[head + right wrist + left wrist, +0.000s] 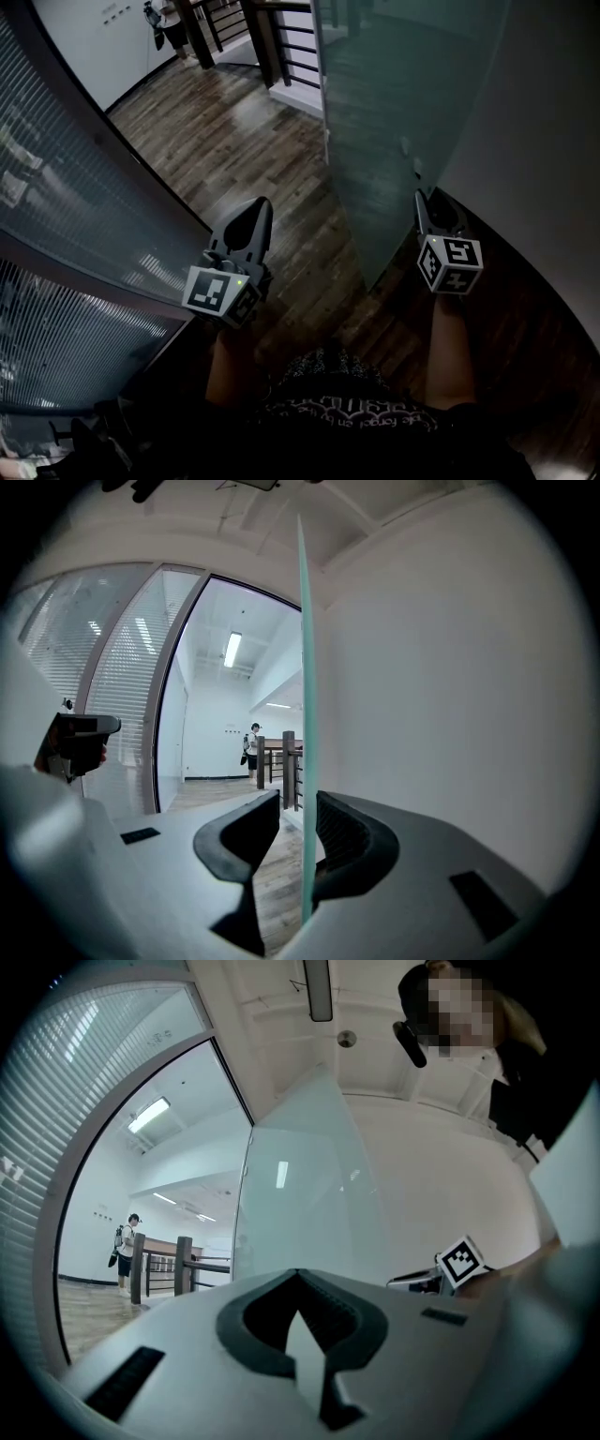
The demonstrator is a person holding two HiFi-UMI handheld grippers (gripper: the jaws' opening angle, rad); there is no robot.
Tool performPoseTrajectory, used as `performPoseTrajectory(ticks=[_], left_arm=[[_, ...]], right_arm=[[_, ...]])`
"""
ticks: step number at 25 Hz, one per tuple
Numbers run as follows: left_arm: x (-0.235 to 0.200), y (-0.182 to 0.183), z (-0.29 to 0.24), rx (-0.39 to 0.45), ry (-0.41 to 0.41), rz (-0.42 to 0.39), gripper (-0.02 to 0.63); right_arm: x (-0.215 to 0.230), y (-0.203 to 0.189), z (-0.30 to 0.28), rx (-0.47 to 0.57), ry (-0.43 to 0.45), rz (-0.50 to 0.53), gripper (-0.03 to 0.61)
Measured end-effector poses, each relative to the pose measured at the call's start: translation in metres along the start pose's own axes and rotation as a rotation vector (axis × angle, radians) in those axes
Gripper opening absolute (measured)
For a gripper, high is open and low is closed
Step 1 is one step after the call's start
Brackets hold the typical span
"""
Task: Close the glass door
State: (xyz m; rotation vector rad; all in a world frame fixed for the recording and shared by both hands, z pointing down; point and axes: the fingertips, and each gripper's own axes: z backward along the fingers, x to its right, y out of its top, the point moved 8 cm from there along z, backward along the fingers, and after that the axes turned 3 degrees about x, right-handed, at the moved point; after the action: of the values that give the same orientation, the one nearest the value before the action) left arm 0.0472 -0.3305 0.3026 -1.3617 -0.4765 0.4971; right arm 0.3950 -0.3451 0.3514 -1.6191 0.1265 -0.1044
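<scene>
Jaws straddle glass door [394,112] over wooden floor [225,131].

Out past my doorway: dark planks, white walls, slatted glass.

Under me lies a dark wood plank floor [234,131], glossy enough to carry a pale sheen where the light falls. Along my left side runs a glazed partition [66,216] lined with fine horizontal blinds. Close on my right I have a plain white wall [544,141]. Farther out I see a railing [281,37] of dark posts and horizontal bars on a white base, with another white wall [103,37] behind it. A person [124,1251] carrying a dark bag stands by that railing, well away from me. Bright strip lights [150,1115] run along the white ceiling out there.
</scene>
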Motion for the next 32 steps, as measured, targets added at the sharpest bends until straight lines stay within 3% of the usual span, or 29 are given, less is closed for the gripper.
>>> performPoseTrajectory(ticks=[13, 20, 32], left_arm=[[-0.011, 0.013, 0.032, 0.007, 0.083, -0.015, 0.002], [-0.006, 0.003, 0.057, 0.013, 0.136, -0.03, 0.002], [-0.02, 0.016, 0.113, 0.008, 0.264, -0.044, 0.002]], right_arm=[[-0.031, 0.002, -0.004, -0.021, 0.066, 0.011, 0.103], [-0.045, -0.016, -0.002, -0.024, 0.104, 0.008, 0.103], [-0.097, -0.006, -0.016, -0.007, 0.234, 0.027, 0.103]])
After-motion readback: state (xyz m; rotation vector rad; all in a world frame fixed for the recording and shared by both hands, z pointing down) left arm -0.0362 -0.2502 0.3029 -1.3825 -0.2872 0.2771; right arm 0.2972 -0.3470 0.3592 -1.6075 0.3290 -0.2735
